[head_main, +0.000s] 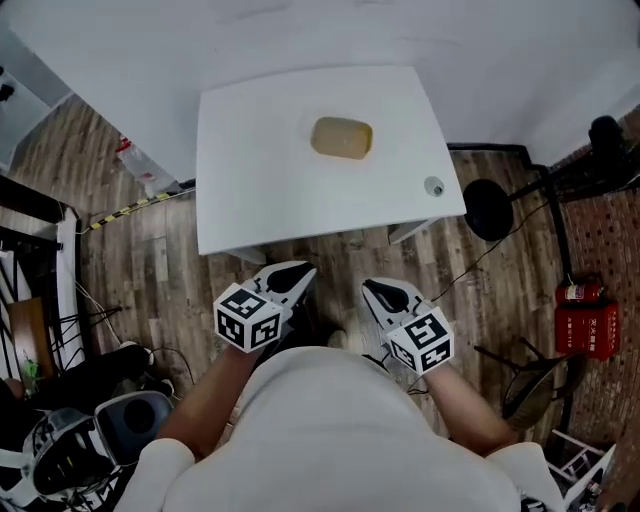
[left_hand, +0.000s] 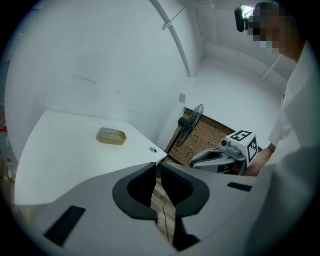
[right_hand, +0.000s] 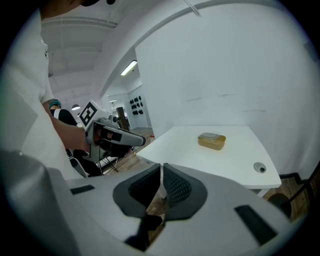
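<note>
The left gripper (left_hand: 156, 169) and right gripper (right_hand: 162, 171) each have their jaws pressed together on nothing. They hang side by side near the person's body, which looks like a resting pose. Well ahead of both tips, past the table's (head_main: 250, 190) near edge, the amber box (head_main: 342, 138) lies flat and untouched, roughly midway between the two grippers.

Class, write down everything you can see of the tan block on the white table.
The tan block is a small slab with rounded corners, yellowish brown, its top paler and slightly glossy; the material cannot be told. It lies flat toward the far middle of the white table, touching only the tabletop. The left claw and right claw are well short of it.
</note>
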